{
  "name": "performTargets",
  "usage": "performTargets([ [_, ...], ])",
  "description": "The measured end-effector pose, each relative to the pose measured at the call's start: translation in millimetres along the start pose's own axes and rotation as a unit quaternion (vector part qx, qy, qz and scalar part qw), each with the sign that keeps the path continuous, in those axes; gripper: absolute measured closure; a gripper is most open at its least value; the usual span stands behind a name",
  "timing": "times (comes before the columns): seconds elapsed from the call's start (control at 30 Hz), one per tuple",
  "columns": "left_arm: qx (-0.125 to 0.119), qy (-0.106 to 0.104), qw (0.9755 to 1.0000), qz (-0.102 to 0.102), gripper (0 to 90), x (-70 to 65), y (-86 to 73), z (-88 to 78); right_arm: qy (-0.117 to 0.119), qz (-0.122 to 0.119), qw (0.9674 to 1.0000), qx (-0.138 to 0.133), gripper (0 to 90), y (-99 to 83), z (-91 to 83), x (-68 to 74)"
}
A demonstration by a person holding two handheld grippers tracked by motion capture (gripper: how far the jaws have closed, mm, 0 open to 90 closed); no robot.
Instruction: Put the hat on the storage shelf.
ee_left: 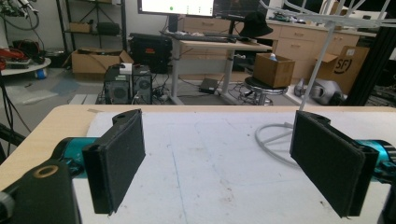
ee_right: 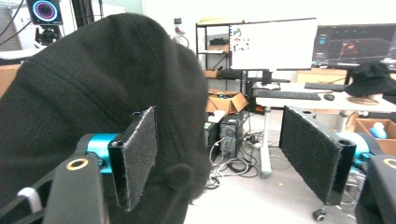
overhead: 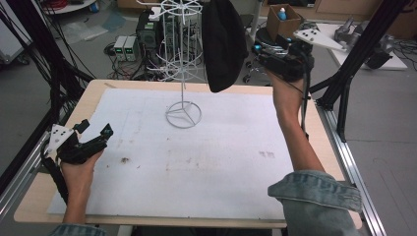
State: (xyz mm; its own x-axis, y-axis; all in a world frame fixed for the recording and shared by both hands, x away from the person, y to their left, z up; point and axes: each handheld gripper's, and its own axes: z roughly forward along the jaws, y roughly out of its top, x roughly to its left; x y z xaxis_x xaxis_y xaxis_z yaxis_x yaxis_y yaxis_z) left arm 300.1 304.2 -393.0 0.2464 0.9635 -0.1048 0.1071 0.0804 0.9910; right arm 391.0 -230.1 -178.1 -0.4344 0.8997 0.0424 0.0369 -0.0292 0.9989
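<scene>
Hat [overhead: 224,44] hung on rack [overhead: 183,59], beside open right claw [ee_right: 219,154], nothing gripped. Left claw [ee_left: 219,158] wide open, empty, low over worktop [overhead: 88,98].

The rack [overhead: 183,59] stood toward the far edge of your bench [overhead: 93,96]. The hat [overhead: 223,44] hung on its right side, your right tool [overhead: 260,55] just right of the hat, your left tool [overhead: 91,135] well left of the rack.

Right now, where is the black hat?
In the high view the black hat hangs from the white wire rack, right of its pole, beside the open right gripper.
</scene>
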Motion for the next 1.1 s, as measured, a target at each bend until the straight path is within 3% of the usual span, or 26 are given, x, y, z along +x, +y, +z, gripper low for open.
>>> performTargets([
  [0.2, 0.000, -0.001, 1.0000, -0.001, 18.1, -0.8, -0.1, 0.3, -0.014, -0.008, 0.9997, -0.016, 25.4, 0.4, -23.3, -13.1],
  [0.43, 0.002, 0.001, 1.0000, 0.001, 18.1, -1.0, -1.1, 1.3, -0.029, -0.004, 0.9992, -0.029, 20.4, -12.8, -51.1, -28.5],
  [0.6, 0.003, 0.002, 1.0000, 0.001, 18.0, -0.7, -1.4, 2.5, -0.046, -0.003, 0.9985, -0.032, 12.4, -34.6, -73.3, -36.0],
  [0.73, 0.004, 0.003, 1.0000, 0.003, 18.0, -0.6, -1.7, 2.7, -0.047, -0.009, 0.9984, -0.031, 11.9, -47.5, -84.1, -36.4],
  [0.8, 0.004, 0.003, 1.0000, 0.005, 18.0, -1.4, -1.7, 2.8, -0.052, -0.030, 0.9975, -0.037, 11.4, -62.1, -94.7, -34.3],
  [1.1, 0.009, 0.002, 0.9999, 0.008, 18.0, -2.3, -2.6, 3.4, -0.061, -0.034, 0.9972, -0.027, 10.7, -104.9, -108.9, -37.7],
])
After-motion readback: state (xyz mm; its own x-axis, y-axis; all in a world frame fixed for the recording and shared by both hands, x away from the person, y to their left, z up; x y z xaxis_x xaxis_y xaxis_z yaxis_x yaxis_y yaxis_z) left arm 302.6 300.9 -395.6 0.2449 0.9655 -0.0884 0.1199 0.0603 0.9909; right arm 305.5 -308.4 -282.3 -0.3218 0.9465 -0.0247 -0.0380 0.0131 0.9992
